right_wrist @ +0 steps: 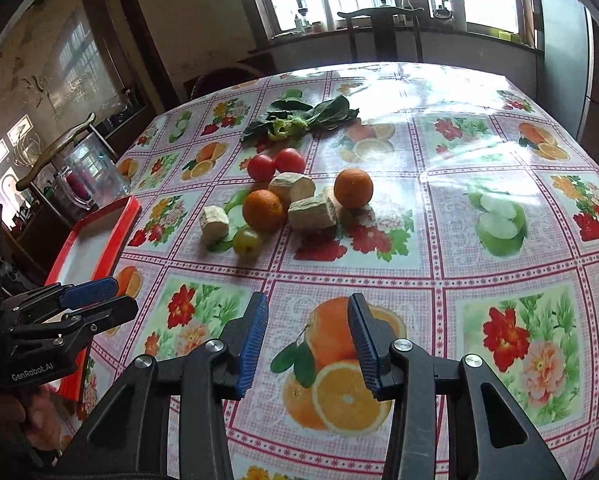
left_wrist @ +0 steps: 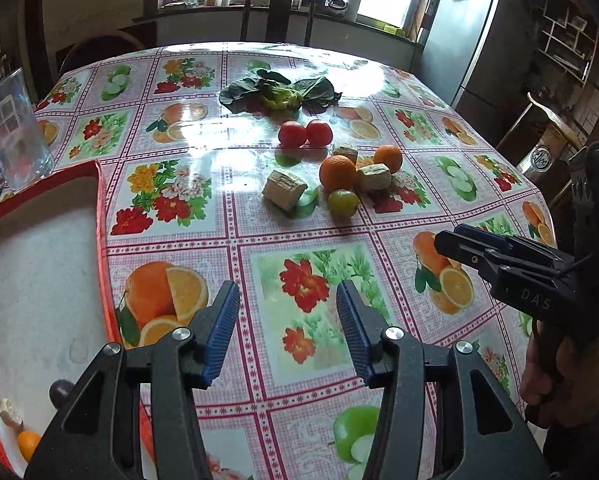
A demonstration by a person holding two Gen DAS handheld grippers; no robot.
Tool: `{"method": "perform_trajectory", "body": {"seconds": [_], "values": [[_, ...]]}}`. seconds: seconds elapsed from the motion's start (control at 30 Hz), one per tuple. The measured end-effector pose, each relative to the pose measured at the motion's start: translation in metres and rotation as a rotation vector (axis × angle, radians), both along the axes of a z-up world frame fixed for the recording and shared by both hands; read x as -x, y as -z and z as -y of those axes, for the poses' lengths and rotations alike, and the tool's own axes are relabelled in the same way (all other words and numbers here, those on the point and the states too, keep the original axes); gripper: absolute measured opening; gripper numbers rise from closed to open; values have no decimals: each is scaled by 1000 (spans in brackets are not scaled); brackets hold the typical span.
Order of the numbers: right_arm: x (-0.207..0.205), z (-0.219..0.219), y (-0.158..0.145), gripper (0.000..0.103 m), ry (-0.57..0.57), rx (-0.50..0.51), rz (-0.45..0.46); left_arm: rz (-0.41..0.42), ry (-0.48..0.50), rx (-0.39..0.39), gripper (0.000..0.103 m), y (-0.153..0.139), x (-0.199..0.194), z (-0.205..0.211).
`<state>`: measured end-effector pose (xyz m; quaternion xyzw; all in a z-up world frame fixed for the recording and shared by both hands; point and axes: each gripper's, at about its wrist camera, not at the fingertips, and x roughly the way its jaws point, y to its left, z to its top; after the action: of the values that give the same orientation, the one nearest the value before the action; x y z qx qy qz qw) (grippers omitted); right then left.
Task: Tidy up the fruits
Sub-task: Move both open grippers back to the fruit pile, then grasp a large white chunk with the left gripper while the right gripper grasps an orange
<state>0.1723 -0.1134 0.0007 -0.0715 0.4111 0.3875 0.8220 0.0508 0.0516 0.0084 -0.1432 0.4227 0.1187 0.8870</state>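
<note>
Table: covered by a glossy cloth printed with squares of oranges, flowers and green apples
Left tongs: jaws apart with nothing between them, hanging over the near part of the cloth, just right of the tray
Right tongs: jaws apart and empty, over a printed orange square; the left view shows them from the side at its right edge, held by a hand
Fruit pile: two oranges, one to the left and one to the right, sit mid-table, well ahead of both tongs
Green fruit: small and round, touching the near side of the left orange
Tomatoes: two, side by side and touching, just behind the oranges
Beige blocks: three pale chunks among the oranges (what they are I cannot tell)
Greens: leafy bunch lying flat, farthest back in the group
Tray: red rim, white floor, at the table's left edge; in its near corner a small orange fruit, a dark round fruit and a pale lump
Glass jug: clear, upright, just behind the tray
</note>
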Motion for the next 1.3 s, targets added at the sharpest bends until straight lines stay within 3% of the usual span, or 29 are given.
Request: {"method": "perform_trajectory", "body": {"seconds": [0.3, 0.67, 0.77, 0.83, 1.17, 1.3], "values": [[-60, -32, 0, 42, 64, 22, 20, -28, 27, 43, 49, 16, -59, -23], [-97, -61, 18, 40, 99, 50, 7, -47, 16, 5, 49, 34, -100, -39], [-94, -63, 19, 32, 77, 39, 7, -36, 19, -10, 43, 34, -103, -39], [-88, -63, 17, 31, 73, 47, 28, -34, 36, 0, 28, 33, -103, -36], [-46, -34, -1, 31, 53, -20, 30, 2, 16, 73, 28, 23, -66, -24], [-22, -29, -10, 31, 22, -36, 37, 29, -6, 62, 28, 15, -42, -16]]}}
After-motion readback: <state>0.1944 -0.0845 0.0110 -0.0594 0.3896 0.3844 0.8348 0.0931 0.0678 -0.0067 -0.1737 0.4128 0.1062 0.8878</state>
